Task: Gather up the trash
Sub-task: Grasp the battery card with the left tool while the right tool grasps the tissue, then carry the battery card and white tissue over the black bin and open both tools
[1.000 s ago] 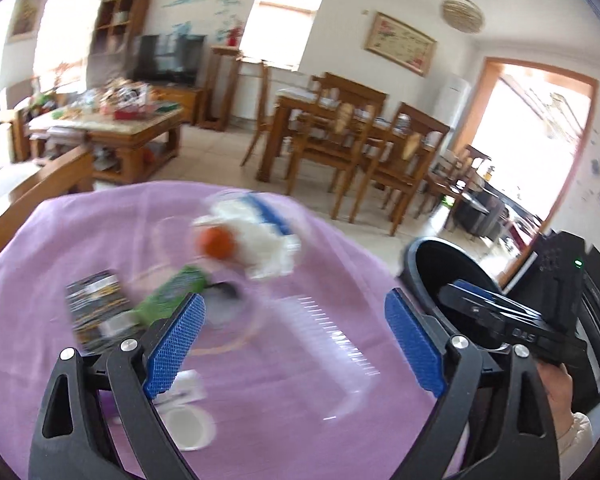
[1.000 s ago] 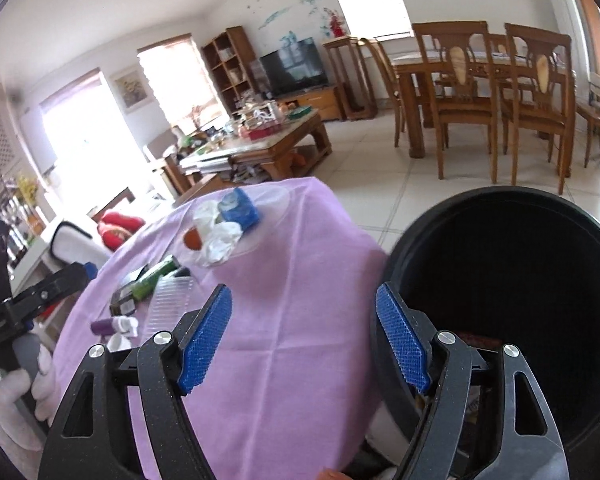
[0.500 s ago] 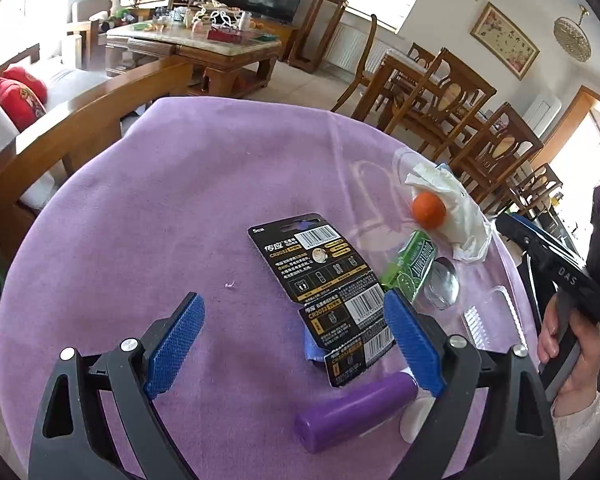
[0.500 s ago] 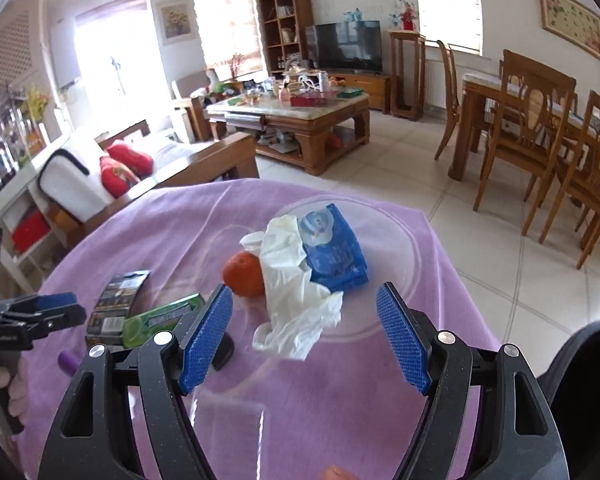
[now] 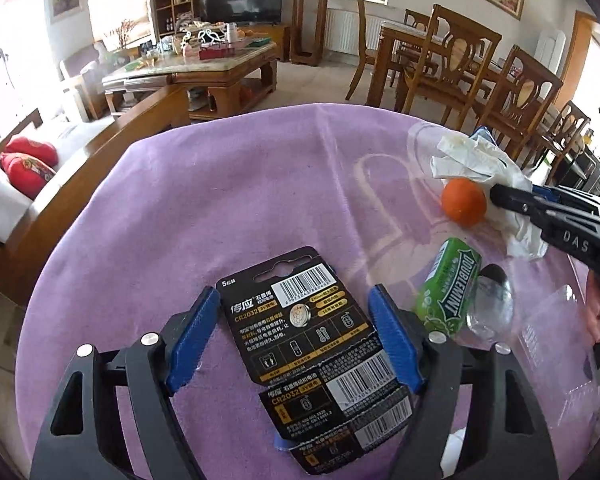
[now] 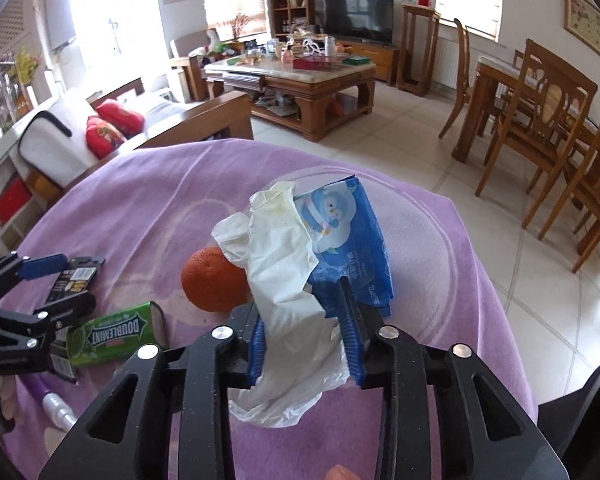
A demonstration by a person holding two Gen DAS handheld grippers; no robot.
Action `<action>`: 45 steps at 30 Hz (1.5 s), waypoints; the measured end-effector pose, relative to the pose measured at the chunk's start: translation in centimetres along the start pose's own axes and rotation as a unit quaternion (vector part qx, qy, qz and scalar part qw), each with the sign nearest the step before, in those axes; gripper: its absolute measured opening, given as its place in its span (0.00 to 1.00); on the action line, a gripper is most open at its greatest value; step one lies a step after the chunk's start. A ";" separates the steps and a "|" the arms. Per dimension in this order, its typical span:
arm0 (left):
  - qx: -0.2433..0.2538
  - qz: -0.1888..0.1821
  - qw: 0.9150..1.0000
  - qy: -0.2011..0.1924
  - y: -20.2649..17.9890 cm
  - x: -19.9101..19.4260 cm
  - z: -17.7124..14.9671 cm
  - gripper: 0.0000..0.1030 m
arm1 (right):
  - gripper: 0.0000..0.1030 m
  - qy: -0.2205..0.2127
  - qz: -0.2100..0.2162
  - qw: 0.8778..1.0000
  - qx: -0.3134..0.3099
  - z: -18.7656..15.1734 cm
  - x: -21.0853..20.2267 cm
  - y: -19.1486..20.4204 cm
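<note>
A black battery card (image 5: pixel 300 320) lies flat on the purple tablecloth (image 5: pixel 180 220). My left gripper (image 5: pixel 294 334) straddles it, jaws closing, pads just outside the card's edges. My right gripper (image 6: pixel 304 340) is closing, and its pads pinch a crumpled white tissue (image 6: pixel 284 264). That tissue is draped over a blue tissue pack (image 6: pixel 348 240) beside an orange (image 6: pixel 212 280). A green gum pack (image 6: pixel 116 334) lies left of the orange. In the left wrist view, the right gripper (image 5: pixel 500 196) reaches into the tissue (image 5: pixel 472 156) next to the orange (image 5: pixel 464 202).
A clear plastic piece (image 5: pixel 492 300) and a clear tray (image 5: pixel 552 328) lie right of the gum pack (image 5: pixel 448 292). A purple tube (image 6: pixel 48 396) lies near the table's front left. A black bin (image 6: pixel 580 420) stands at the lower right. Wooden chairs and a coffee table stand beyond.
The right gripper swung from over the black bin to the tissue and closed on it. The left gripper dropped towards the battery card and its jaws narrowed around it.
</note>
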State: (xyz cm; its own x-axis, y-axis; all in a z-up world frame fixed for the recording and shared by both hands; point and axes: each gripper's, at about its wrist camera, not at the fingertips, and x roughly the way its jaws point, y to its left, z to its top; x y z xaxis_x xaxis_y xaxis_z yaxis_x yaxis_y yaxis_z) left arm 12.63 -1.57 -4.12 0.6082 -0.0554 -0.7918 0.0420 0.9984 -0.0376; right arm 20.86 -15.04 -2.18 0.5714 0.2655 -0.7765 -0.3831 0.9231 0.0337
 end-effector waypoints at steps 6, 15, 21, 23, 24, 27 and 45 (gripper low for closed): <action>-0.048 -0.055 0.997 -0.018 2.7 -1.6 -0.5 0.61 | 0.08 -0.022 0.022 0.999 0.015 -0.7 -1.9 -0.1; -0.079 -0.120 0.985 -0.100 5.5 -7.7 -2.1 0.59 | 0.08 -0.077 0.032 0.996 0.029 -2.0 -8.0 -0.1; -0.069 -0.129 0.979 -0.141 4.8 -11.4 -1.9 0.59 | 0.08 -0.112 0.067 0.990 0.050 -3.1 -13.2 -0.9; -0.059 -0.134 0.978 -0.150 4.0 -12.6 -1.7 0.59 | 0.08 -0.124 0.073 0.988 0.054 -3.6 -15.1 -1.3; -0.056 -0.138 0.977 -0.154 3.7 -12.9 -1.7 0.59 | 0.08 -0.130 0.074 0.987 0.056 -3.9 -16.0 -1.5; -0.038 -0.152 0.974 -0.163 1.9 -14.1 -1.5 0.59 | 0.08 -0.148 0.077 0.984 0.065 -5.3 -19.0 -2.6; 0.082 -0.267 0.949 -0.147 -16.1 -13.4 -0.7 0.59 | 0.08 -0.209 0.010 0.961 0.181 -19.3 -32.8 -19.3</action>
State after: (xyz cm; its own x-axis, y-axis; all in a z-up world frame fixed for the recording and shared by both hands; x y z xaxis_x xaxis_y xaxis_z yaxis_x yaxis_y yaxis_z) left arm 3.27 -16.86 6.71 0.6593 -0.5772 -0.4819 0.5142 0.8137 -0.2711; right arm -4.49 -46.88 10.46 0.8377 0.3023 -0.4549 -0.1618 0.9328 0.3220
